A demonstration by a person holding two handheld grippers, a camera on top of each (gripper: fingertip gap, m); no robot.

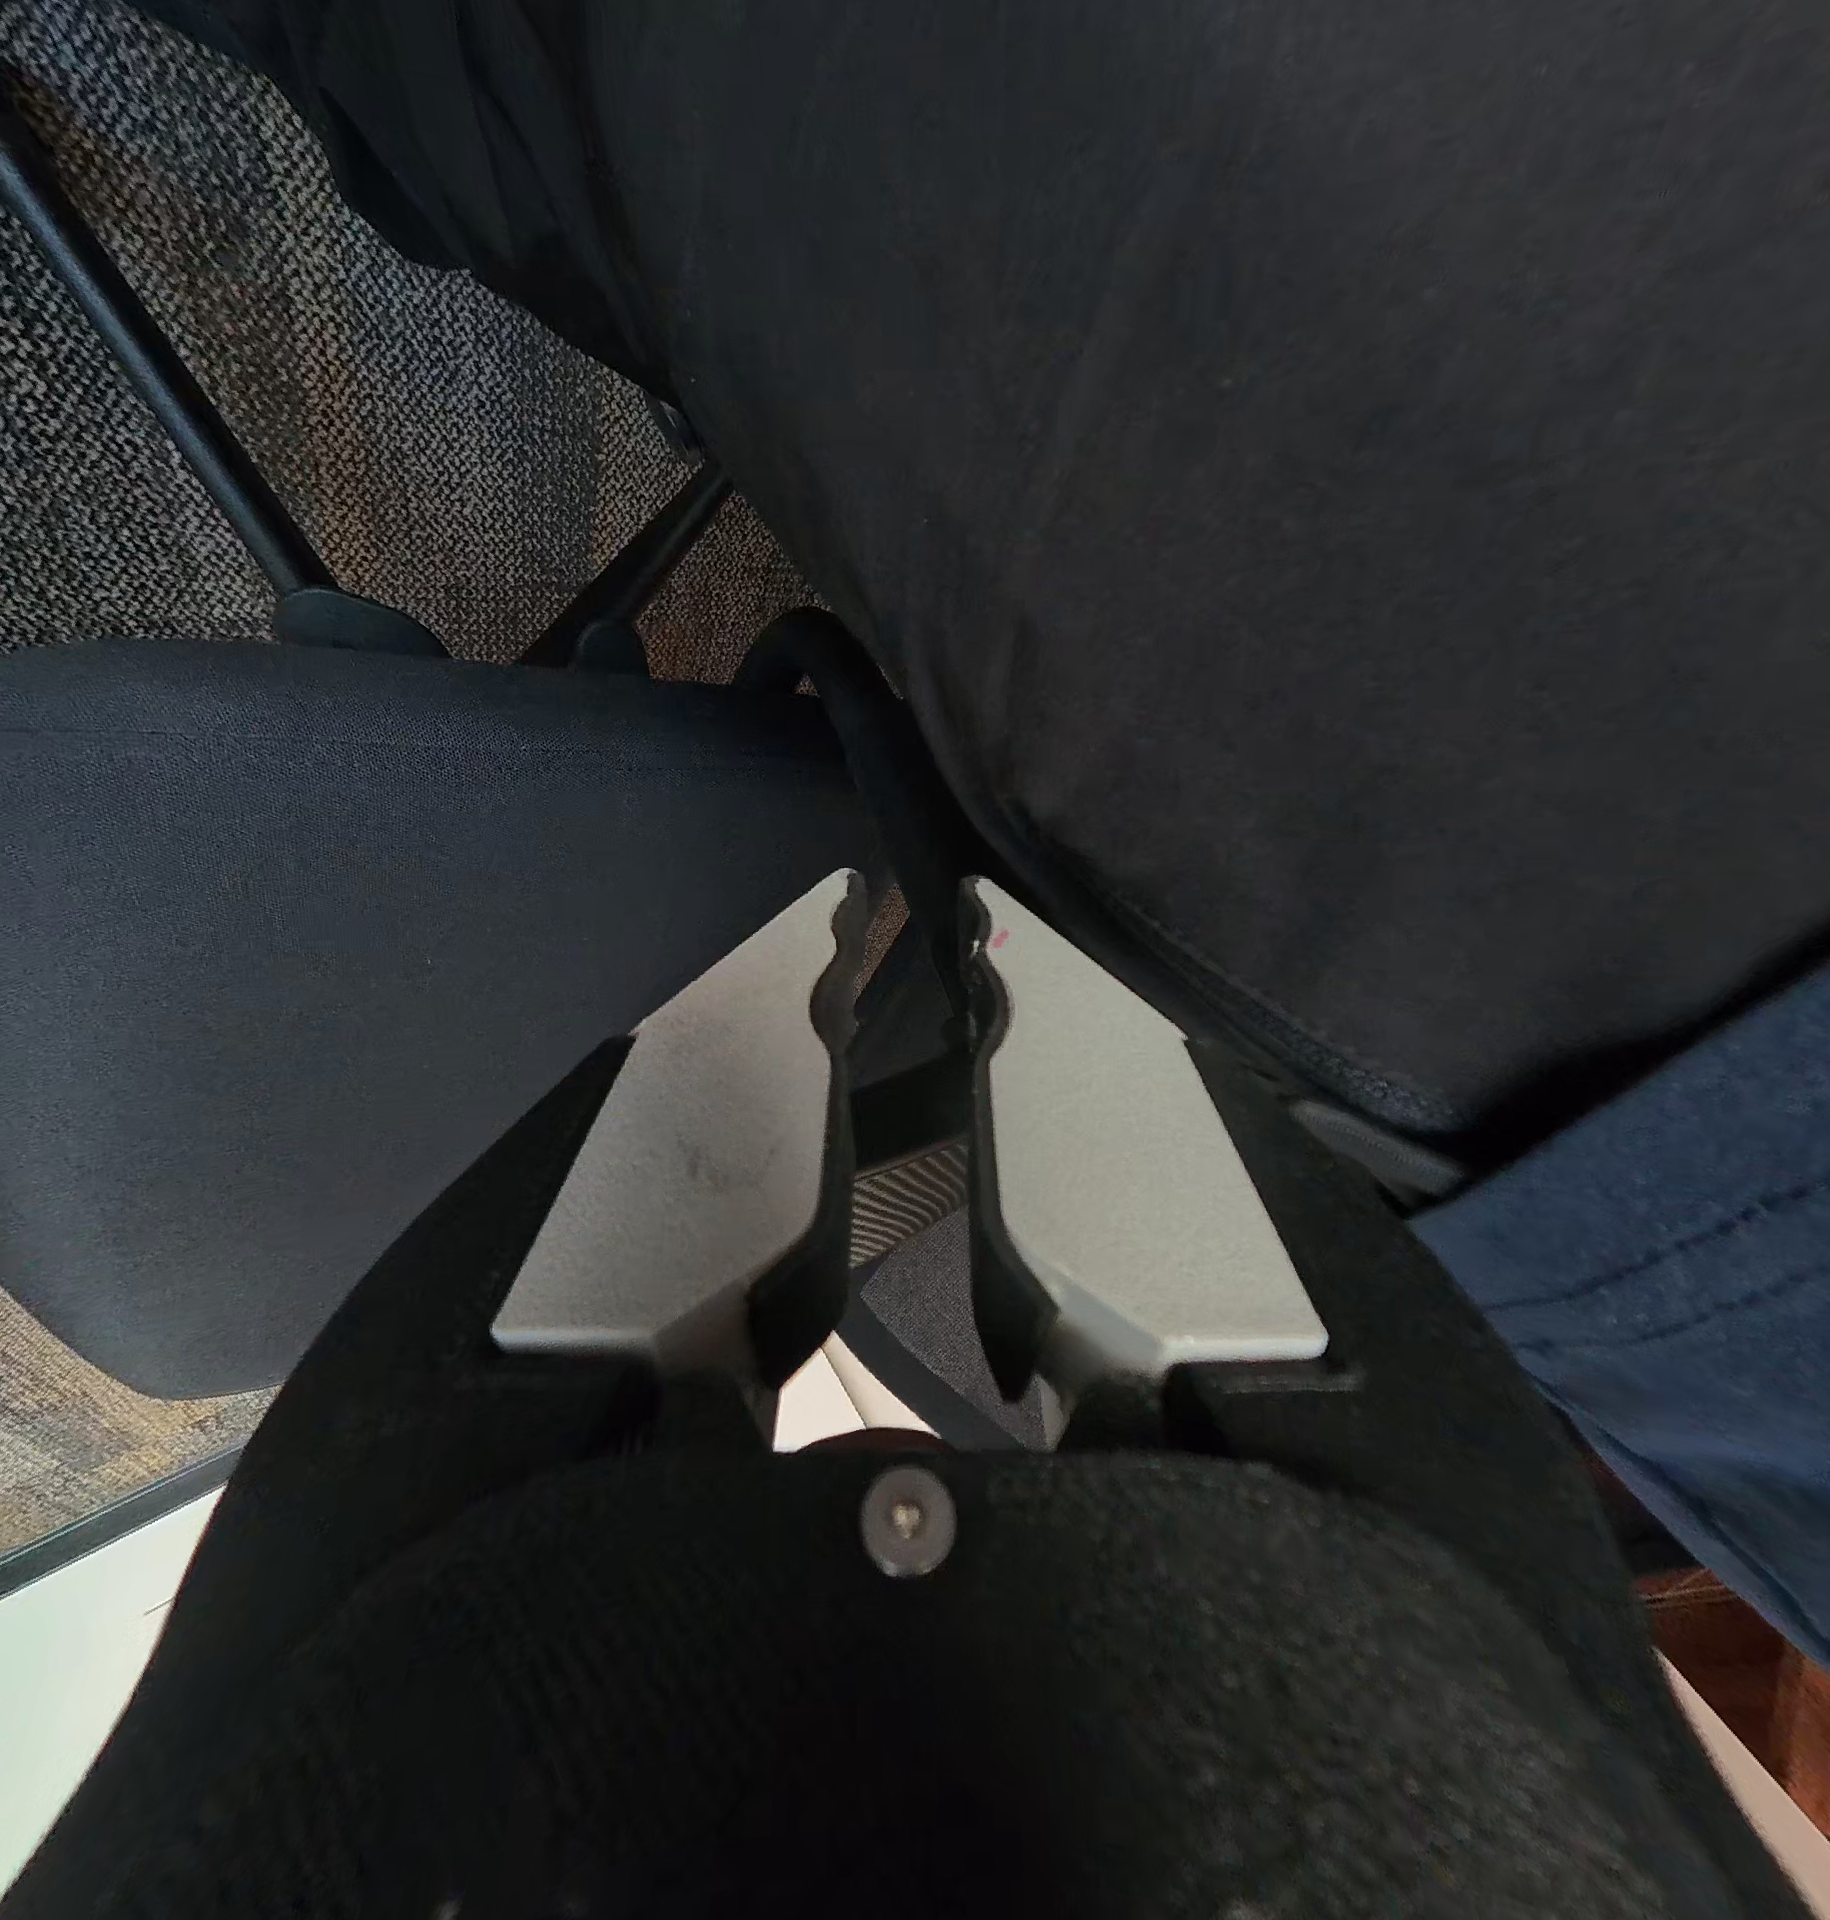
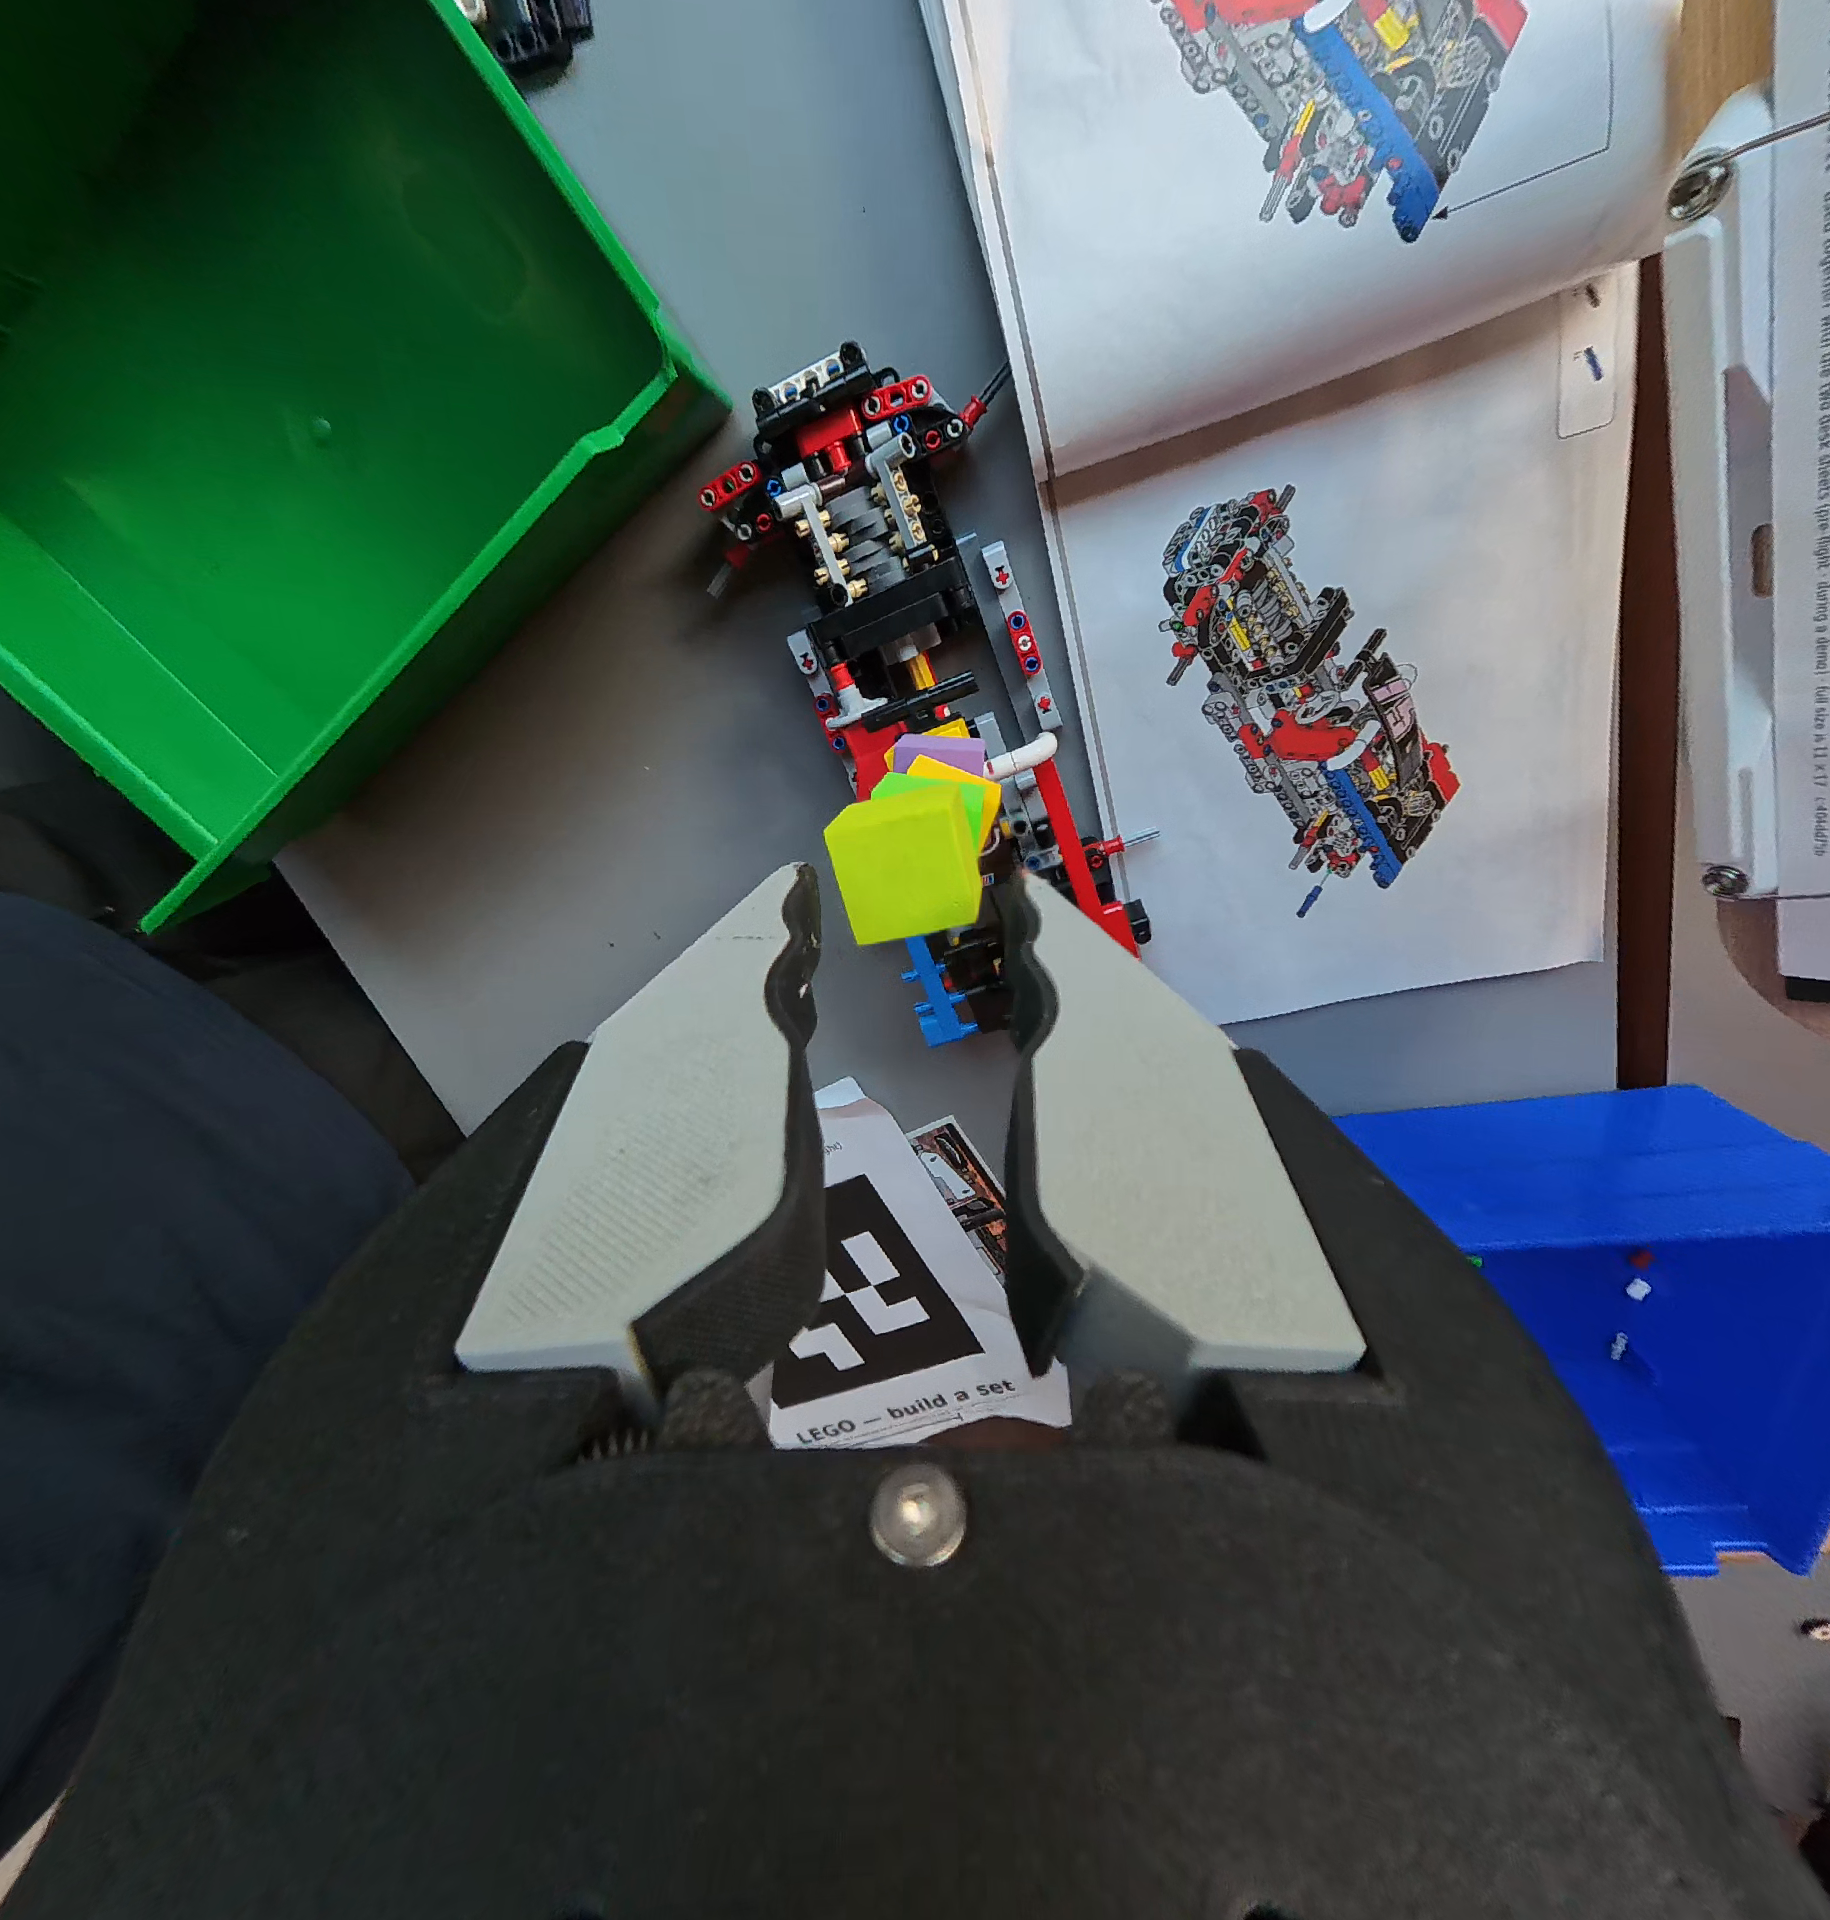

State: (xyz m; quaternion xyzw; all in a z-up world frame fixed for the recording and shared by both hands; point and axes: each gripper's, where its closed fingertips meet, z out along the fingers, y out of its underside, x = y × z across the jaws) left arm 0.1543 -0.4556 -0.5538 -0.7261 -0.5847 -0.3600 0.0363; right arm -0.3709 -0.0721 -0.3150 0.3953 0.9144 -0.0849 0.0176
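Note:
In the right wrist view my right gripper (image 2: 911, 894) is open above a grey table (image 2: 578, 831). A tilted stack of coloured blocks stands on a red, black and grey brick model (image 2: 880, 561). Its top yellow-green block (image 2: 906, 868) lies between my fingertips. There is a gap between the left pad (image 2: 791, 966) and the block, so it is not gripped. In the left wrist view my left gripper (image 1: 913, 894) points down off the table, jaws slightly apart, holding nothing. A black chair bar (image 1: 869, 748) shows beyond its tips.
A green bin (image 2: 267, 416) stands at the upper left, and a blue bin (image 2: 1638, 1299) at the lower right. An open instruction booklet (image 2: 1358, 675) lies right of the model. A paper with a black-and-white marker (image 2: 880, 1299) lies under the gripper. The left view shows a chair seat (image 1: 371, 935), a person's dark clothing (image 1: 1306, 520) and carpet (image 1: 319, 416). The grippers' ends are close to 70 centimetres from one another.

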